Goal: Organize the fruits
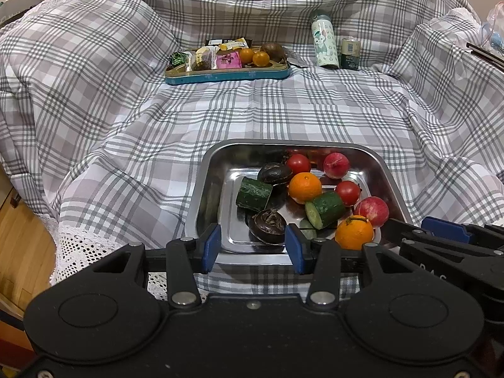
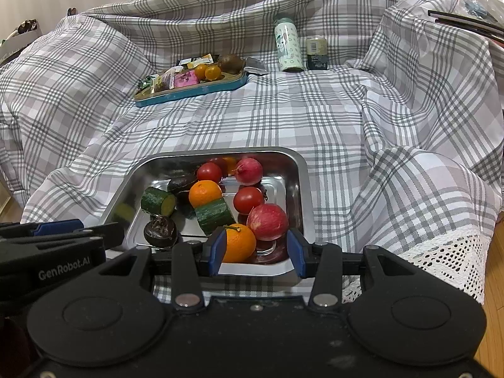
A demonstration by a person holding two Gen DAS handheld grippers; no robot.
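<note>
A checked cloth (image 1: 252,113) in grey and white is spread over the whole surface, with lace (image 1: 85,249) at its front edge, and a wooden floor (image 1: 22,230) is seen low at the left. At the back, going from left to right, a blue tray (image 1: 226,74) is filled with snack packets, two small oranges and one brown fruit, then one white bottle (image 1: 324,42) is stood up, and one small can (image 1: 350,53) is set just beside it. Near the front, a shiny metal tray (image 1: 204,189) is laid on the cloth, and the fruits are kept inside it. In it are counted two cucumber pieces (image 1: 253,193), two dark round fruits (image 1: 267,226), two oranges (image 1: 305,187), two tomatoes (image 1: 298,163) and two red apples (image 1: 336,165). The left gripper (image 1: 253,247) is held over the near edge of the metal tray with its blue pads apart, and nothing is gripped by them. The right gripper (image 2: 256,253) is held over the same edge, next to the left one, with its pads also apart, and nothing is squeezed, though one orange is seen just past its left pad.
</note>
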